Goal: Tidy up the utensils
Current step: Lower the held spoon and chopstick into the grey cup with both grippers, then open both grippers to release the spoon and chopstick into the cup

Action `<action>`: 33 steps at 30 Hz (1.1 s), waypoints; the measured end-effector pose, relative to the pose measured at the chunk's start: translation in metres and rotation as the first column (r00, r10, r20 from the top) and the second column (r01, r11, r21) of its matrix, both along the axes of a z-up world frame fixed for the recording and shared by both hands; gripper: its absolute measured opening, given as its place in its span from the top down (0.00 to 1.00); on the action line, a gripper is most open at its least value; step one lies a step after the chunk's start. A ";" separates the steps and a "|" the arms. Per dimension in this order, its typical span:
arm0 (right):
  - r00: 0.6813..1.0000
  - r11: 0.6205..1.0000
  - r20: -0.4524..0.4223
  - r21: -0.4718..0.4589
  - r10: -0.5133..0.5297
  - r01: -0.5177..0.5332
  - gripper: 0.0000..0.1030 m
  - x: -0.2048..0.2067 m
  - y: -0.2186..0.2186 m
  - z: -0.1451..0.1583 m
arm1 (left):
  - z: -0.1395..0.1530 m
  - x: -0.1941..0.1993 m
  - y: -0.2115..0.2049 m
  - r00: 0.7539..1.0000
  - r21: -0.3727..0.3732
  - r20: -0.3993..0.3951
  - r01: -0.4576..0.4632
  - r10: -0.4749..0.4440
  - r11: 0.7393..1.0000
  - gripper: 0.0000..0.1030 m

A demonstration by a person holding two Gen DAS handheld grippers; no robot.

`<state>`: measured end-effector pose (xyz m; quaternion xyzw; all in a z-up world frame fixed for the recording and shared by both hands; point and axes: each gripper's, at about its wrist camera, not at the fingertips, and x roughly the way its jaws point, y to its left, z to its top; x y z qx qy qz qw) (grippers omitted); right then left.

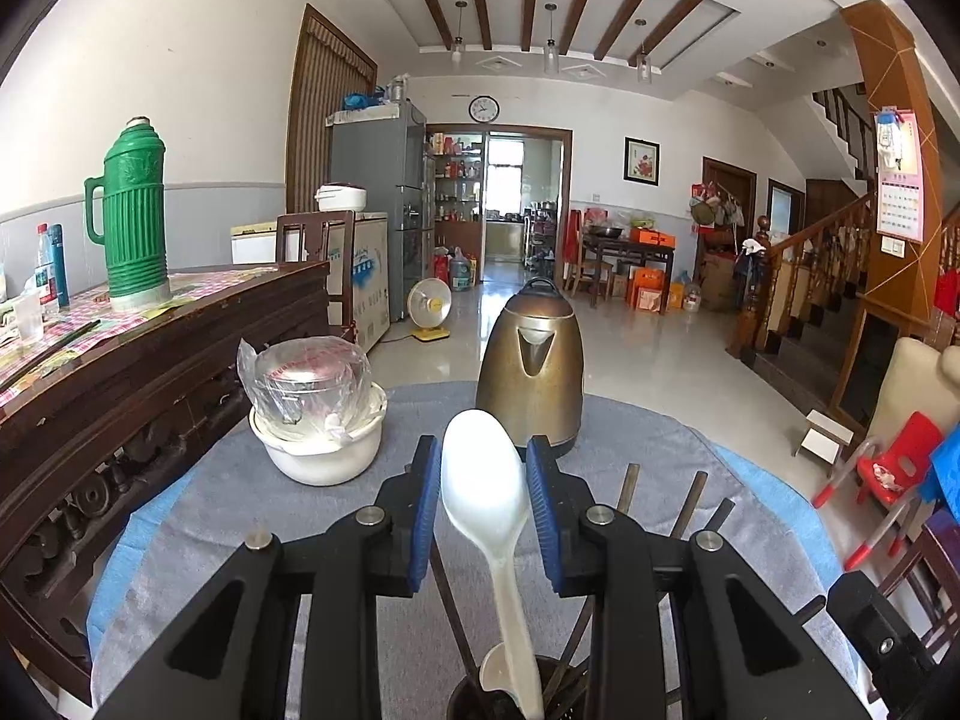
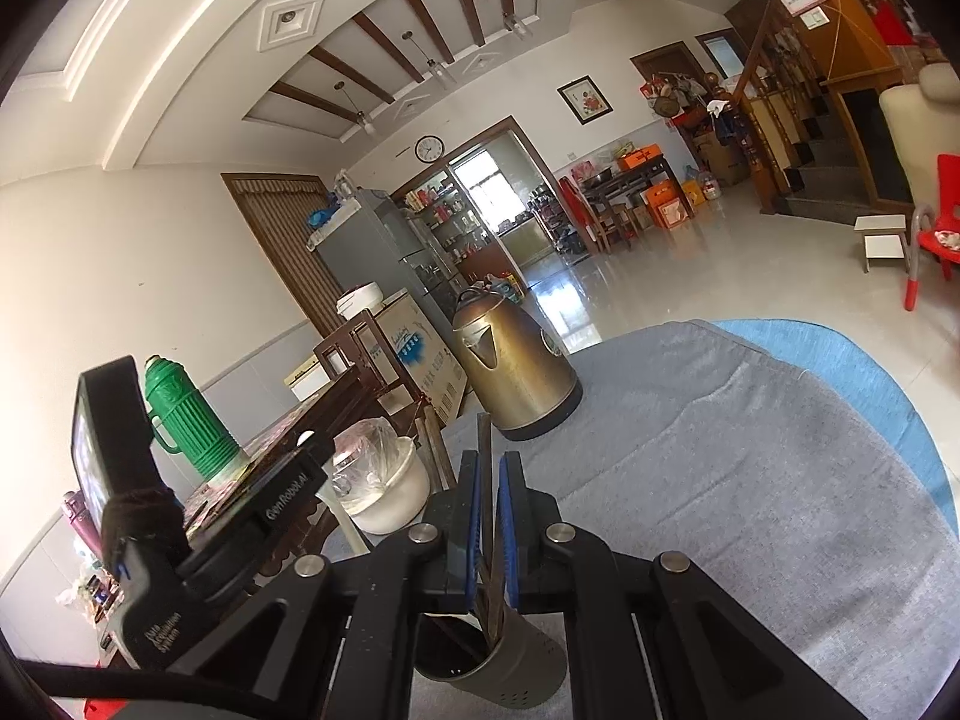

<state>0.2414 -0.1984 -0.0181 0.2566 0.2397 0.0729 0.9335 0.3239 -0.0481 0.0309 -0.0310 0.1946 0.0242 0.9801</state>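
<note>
White plastic spoon (image 1: 486,480) sits loose between the left gripper's (image 1: 485,504) parted jaws while the right gripper (image 2: 487,516) clamps dark chopsticks (image 2: 485,450), so yanking could tip the grey perforated holder (image 2: 498,666).

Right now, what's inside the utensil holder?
The utensil holder holds a white spoon, standing between the left gripper's open jaws, plus dark chopsticks that the right gripper's jaws clamp. The bottom is hidden.
</note>
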 end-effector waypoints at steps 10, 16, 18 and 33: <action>1.000 1.000 0.009 0.009 0.008 -0.009 0.94 -0.003 0.002 0.003 | 0.020 -0.020 0.014 0.999 -0.043 0.032 0.035 -0.033 0.998 0.64; 1.000 0.999 0.018 0.037 0.018 -0.019 0.93 -0.007 0.000 0.010 | 0.048 -0.047 0.028 0.998 -0.009 0.058 0.034 -0.033 0.999 0.35; 0.999 0.999 0.021 0.040 0.024 -0.025 0.93 -0.010 0.001 0.013 | 0.053 -0.060 0.034 0.998 0.016 0.061 0.030 -0.031 0.999 0.27; 0.998 0.998 0.008 -0.011 0.059 -0.059 0.40 -0.064 0.018 0.035 | 0.064 -0.138 0.072 0.997 0.126 0.068 -0.043 0.035 0.991 0.06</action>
